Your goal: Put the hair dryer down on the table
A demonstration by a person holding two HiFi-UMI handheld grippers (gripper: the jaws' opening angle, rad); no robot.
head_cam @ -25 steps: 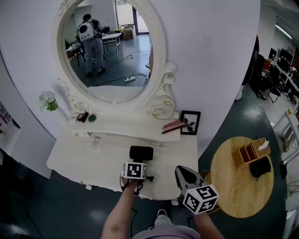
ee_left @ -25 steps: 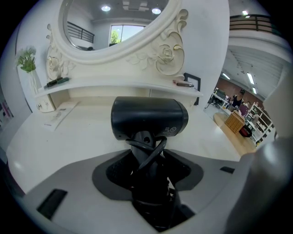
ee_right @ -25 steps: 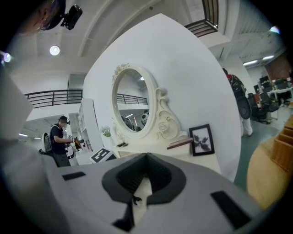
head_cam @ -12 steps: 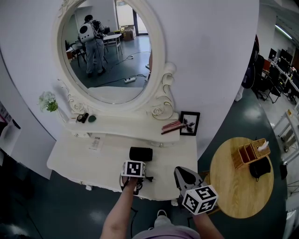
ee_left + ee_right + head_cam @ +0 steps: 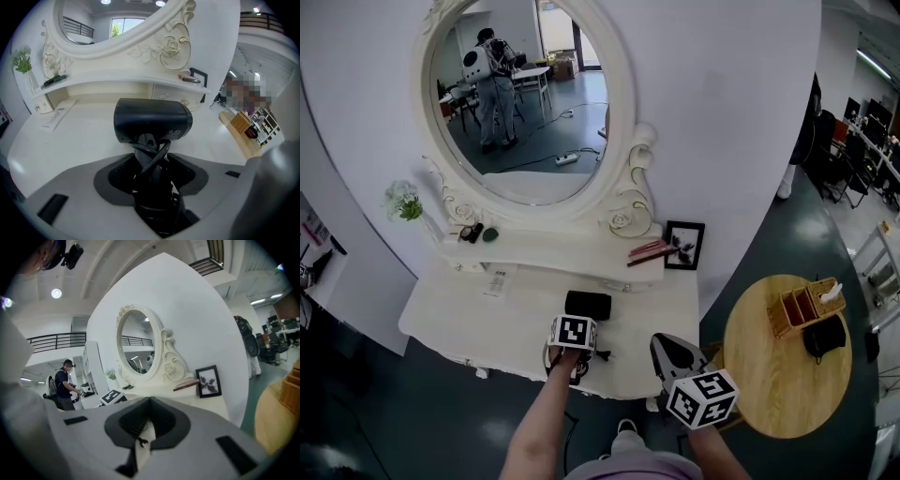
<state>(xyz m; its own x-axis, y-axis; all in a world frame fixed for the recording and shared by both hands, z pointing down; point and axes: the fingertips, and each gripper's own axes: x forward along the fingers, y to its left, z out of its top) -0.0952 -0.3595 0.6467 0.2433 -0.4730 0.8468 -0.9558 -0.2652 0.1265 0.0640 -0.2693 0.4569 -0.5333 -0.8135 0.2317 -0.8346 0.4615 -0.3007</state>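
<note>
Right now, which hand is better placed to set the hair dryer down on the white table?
The left. The left gripper holds the hair dryer by its handle, over the white table. The right gripper is empty, its fingers together, by the table's front edge.

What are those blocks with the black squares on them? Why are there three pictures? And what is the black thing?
A person holds a tool with two pinching jaws in each hand. The blocks are part of those tools. One picture comes from a camera on the person's head, looking down. The other two come from cameras riding on the tools. The left hand-held gripper pinches the handle of a black hair dryer over a white dressing table with a mirror. The right hand-held gripper has its jaws together and holds nothing.
</note>
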